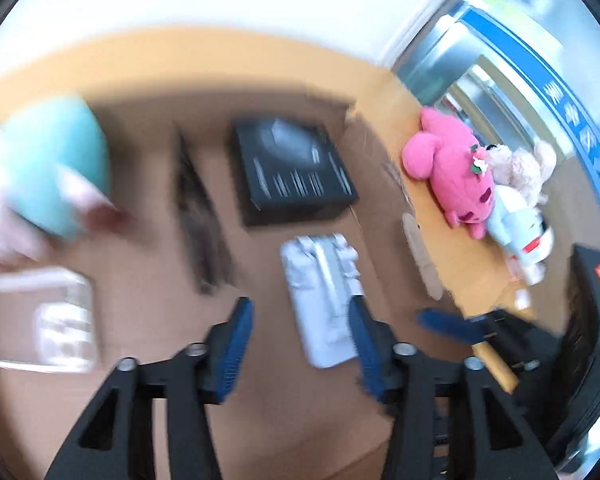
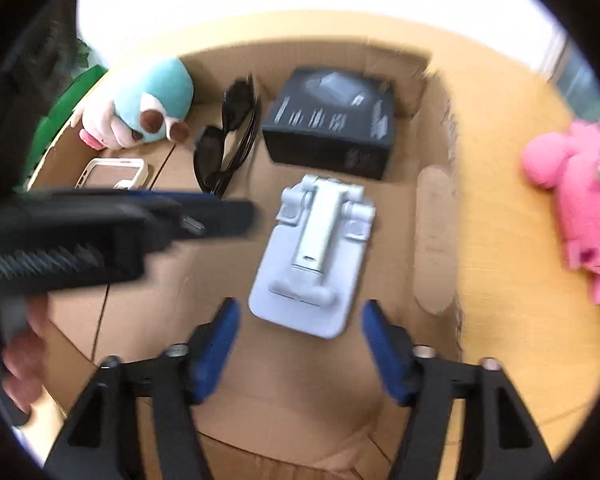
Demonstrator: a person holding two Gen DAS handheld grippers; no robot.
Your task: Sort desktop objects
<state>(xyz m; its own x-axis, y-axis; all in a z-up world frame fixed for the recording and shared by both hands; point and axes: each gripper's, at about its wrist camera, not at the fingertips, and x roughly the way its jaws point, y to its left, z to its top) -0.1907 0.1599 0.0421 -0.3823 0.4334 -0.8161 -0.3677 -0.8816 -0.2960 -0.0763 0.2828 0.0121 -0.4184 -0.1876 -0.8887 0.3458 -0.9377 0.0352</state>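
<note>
Here both tools [image 1: 300,340] [image 2: 300,344] spread, empty — above grey stand [image 2: 316,256] (in cardboard box [image 2: 436,216])

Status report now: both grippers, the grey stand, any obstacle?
Left gripper open, empty. Right gripper open, empty. Grey stand flat in cardboard box, untouched. Nothing blocking.

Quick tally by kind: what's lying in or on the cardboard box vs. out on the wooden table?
In or on the cardboard box:
Plush: 1, teal plush
Sunglasses: 1
Black box: 1
Grey phone stand: 1
Phone case: 1
On the wooden table:
Plush: 3, pink plush, beige plush, white plush
Total: 8
</note>
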